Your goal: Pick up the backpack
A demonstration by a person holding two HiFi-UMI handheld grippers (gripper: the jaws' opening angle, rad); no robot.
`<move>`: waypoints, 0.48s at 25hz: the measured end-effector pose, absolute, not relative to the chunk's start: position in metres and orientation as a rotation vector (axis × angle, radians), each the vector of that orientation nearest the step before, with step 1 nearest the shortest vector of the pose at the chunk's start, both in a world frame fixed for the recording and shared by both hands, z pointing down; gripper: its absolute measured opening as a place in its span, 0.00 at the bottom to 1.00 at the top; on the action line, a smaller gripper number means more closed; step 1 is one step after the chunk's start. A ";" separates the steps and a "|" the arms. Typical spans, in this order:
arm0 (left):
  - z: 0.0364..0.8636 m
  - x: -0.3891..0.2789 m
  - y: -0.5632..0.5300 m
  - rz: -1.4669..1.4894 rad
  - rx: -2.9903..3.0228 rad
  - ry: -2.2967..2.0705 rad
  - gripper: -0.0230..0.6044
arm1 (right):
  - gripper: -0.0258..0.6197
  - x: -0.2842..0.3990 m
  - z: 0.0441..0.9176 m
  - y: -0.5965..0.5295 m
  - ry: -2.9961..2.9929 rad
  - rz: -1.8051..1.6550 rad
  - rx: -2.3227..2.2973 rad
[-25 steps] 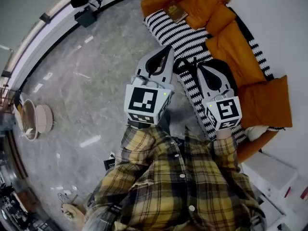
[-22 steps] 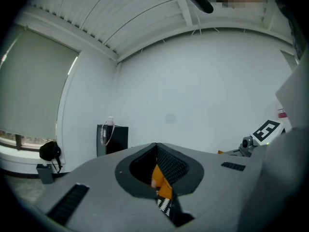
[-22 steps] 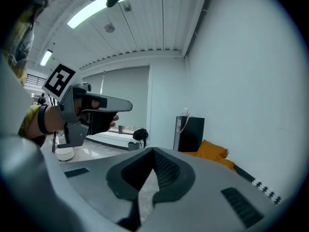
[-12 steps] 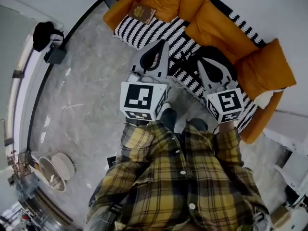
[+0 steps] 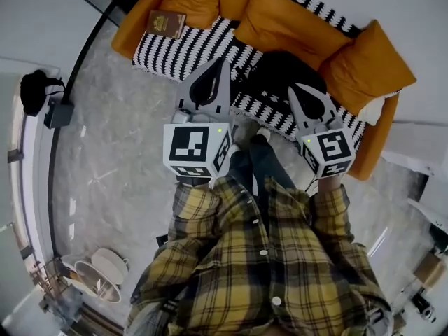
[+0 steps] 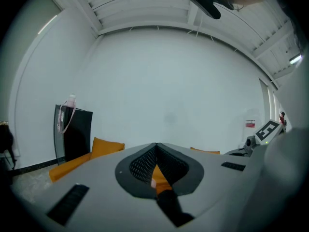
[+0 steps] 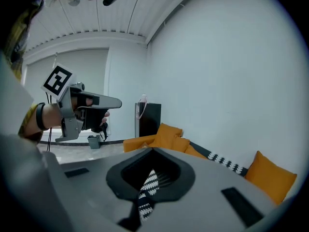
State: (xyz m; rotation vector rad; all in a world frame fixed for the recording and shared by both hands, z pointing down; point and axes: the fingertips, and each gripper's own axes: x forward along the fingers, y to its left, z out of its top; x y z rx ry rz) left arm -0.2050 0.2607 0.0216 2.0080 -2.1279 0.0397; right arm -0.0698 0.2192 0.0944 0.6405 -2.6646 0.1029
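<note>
A black backpack (image 5: 274,74) lies on the striped blanket (image 5: 189,47) of the orange sofa (image 5: 294,26), seen in the head view. My left gripper (image 5: 223,61) points at the blanket just left of the backpack, jaws shut and empty. To the backpack's right, my right gripper (image 5: 295,88) reaches its edge, also shut with nothing held. In the left gripper view the shut jaws (image 6: 155,145) aim at the white wall above orange cushions (image 6: 106,146). The right gripper view has its shut jaws (image 7: 153,150) over the striped blanket; the backpack is hidden there.
A brown book (image 5: 166,24) rests on the sofa's left end. A black cabinet (image 6: 72,132) stands beside the sofa. A dark bag (image 5: 35,89) and a small bin (image 5: 59,114) sit by the wall on the grey floor. My legs (image 5: 255,163) stand before the sofa.
The person has stepped up to the sofa and turned to face it. Both grippers have come forward and lower toward the backpack, shut throughout.
</note>
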 end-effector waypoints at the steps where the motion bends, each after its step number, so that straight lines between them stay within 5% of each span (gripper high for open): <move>1: 0.024 -0.201 0.257 0.046 2.014 -2.119 0.06 | 0.06 -0.067 0.096 0.216 -2.662 0.108 0.649; 12: 0.013 -0.170 0.162 0.098 2.163 -2.043 0.06 | 0.06 -0.033 0.093 0.136 -2.675 0.147 0.810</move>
